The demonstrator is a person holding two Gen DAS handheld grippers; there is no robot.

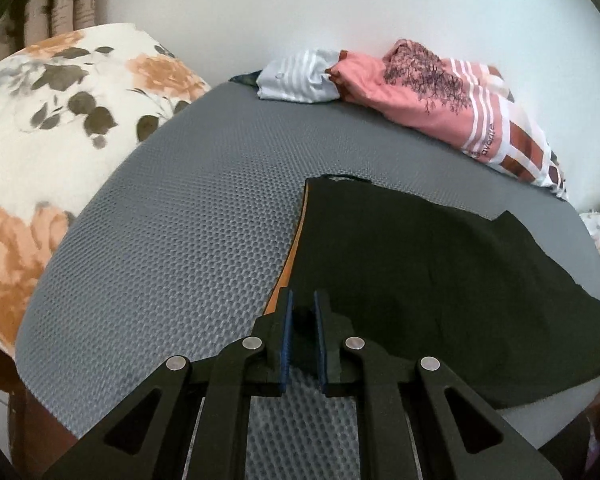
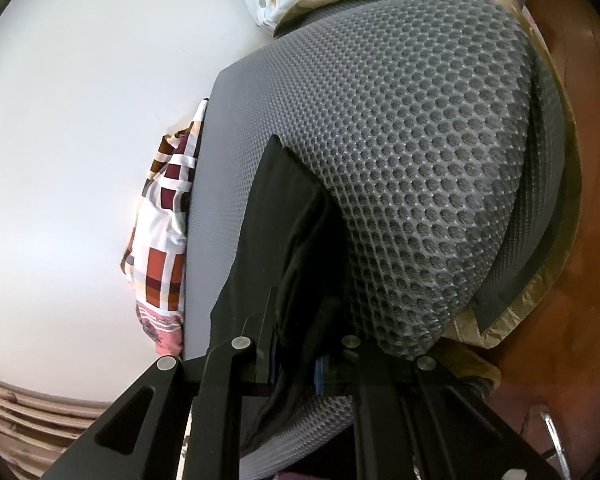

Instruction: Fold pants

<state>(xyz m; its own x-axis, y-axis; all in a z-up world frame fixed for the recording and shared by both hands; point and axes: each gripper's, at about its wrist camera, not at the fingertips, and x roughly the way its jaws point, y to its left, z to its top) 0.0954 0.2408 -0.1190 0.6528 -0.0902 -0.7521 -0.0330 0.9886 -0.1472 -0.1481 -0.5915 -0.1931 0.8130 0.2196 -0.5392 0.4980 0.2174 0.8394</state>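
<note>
While black pants (image 1: 440,264) lie spread on grey mesh mat (image 1: 180,240), left tongs (image 1: 303,312) clamped on near edge of pants, dark cloth pinched between blue pads; rest of cloth runs ahead and right of tongs. Right tongs (image 2: 296,344) closed on bunched pants fabric (image 2: 284,216), cloth stretching ahead. Pink garment (image 1: 420,92) far ahead, well apart.
</note>
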